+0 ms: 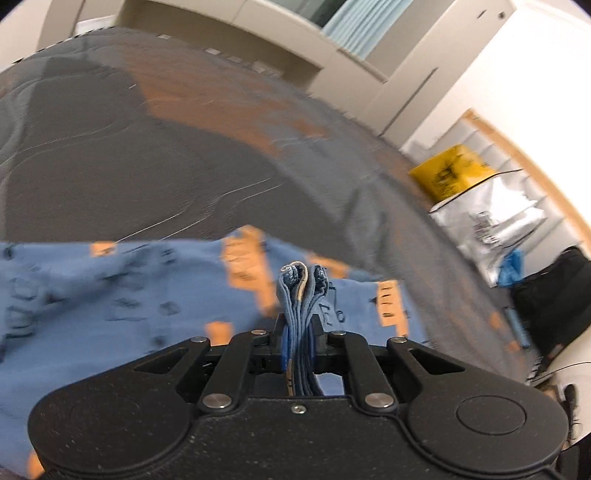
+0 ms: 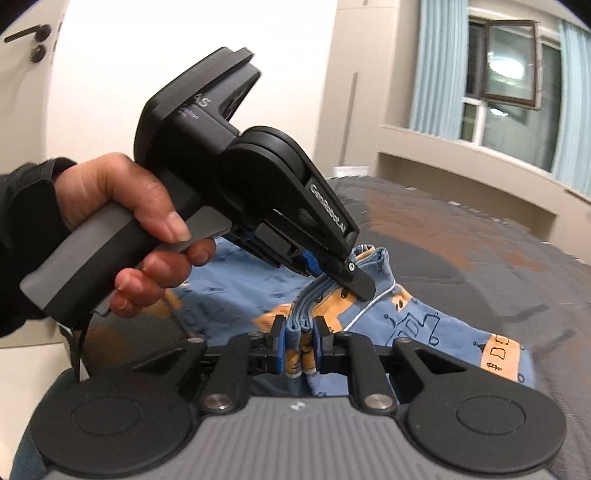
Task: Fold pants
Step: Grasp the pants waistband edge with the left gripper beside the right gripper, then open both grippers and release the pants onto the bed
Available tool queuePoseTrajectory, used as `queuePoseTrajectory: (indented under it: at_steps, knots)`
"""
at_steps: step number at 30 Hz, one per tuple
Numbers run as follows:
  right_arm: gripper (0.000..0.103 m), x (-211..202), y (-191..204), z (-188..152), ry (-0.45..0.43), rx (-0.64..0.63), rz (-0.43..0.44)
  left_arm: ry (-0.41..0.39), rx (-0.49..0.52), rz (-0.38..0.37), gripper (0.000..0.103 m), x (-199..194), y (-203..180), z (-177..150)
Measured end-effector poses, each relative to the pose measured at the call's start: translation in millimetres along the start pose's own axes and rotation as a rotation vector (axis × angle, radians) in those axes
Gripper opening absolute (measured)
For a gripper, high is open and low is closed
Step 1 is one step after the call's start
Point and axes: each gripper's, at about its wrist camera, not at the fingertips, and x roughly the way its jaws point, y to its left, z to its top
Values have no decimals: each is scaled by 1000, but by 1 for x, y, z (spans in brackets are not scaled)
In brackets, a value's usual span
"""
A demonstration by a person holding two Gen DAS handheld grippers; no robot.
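The blue pants (image 1: 129,295) with orange patches and black drawings lie on the bed, partly lifted. In the left wrist view my left gripper (image 1: 298,326) is shut on a bunched, several-layer edge of the pants (image 1: 295,291), which sticks up past the pads. The right wrist view shows my right gripper (image 2: 300,343) shut on another folded bundle of the pants (image 2: 424,325). Just ahead of it a hand (image 2: 122,206) holds the left gripper (image 2: 356,282), clamped on the cloth's raised edge. A white drawstring (image 2: 373,302) hangs beside it.
A grey and orange bed cover (image 1: 166,155) lies under the pants. Beside the bed stand a yellow bag (image 1: 450,173), a silver bag (image 1: 495,221) and a black bag (image 1: 554,295). A window with blue curtains (image 2: 509,74) is behind, a door handle (image 2: 26,33) at left.
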Motion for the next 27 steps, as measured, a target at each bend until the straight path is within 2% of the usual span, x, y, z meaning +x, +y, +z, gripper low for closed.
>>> queuePoseTrajectory:
  at_steps: [4, 5, 7, 9, 10, 12, 14, 16, 18, 21, 24, 27]
  knots:
    - [17, 23, 2, -8, 65, 4, 33, 36, -57, 20, 15, 14, 24, -7]
    - [21, 26, 2, -10, 75, 6, 42, 29, -67, 13, 16, 14, 26, -9]
    - [30, 25, 1, -13, 65, 13, 53, 14, -72, 6, 25, 10, 28, -9]
    - [53, 17, -5, -14, 47, 16, 50, -8, -72, -2, 57, 4, 27, -10]
    - [60, 14, -7, -12, 33, 17, 36, -25, -67, 5, 64, 0, 25, -11]
    - [85, -1, -18, -16, -7, 26, -6, -73, -46, 50, 88, -10, 18, -13]
    - [95, -16, -32, -22, -37, 41, -58, -141, -27, 117, 102, -26, 15, -16]
    - [100, -29, -53, -27, -59, 51, -149, -204, -12, 217, 102, -40, 9, -16]
    - [103, -38, -74, -32, -77, 45, -257, -234, 47, 306, 102, -48, -4, -16]
    - [103, -35, -114, -33, -44, 28, -420, -243, 182, 375, 102, -43, -32, -22]
    - [103, -7, -154, -34, 50, 20, -451, -207, 288, 438, 102, -19, -54, -30]
    - [103, 14, -179, -36, 78, 28, -453, -162, 314, 519, 102, 6, -59, -35]
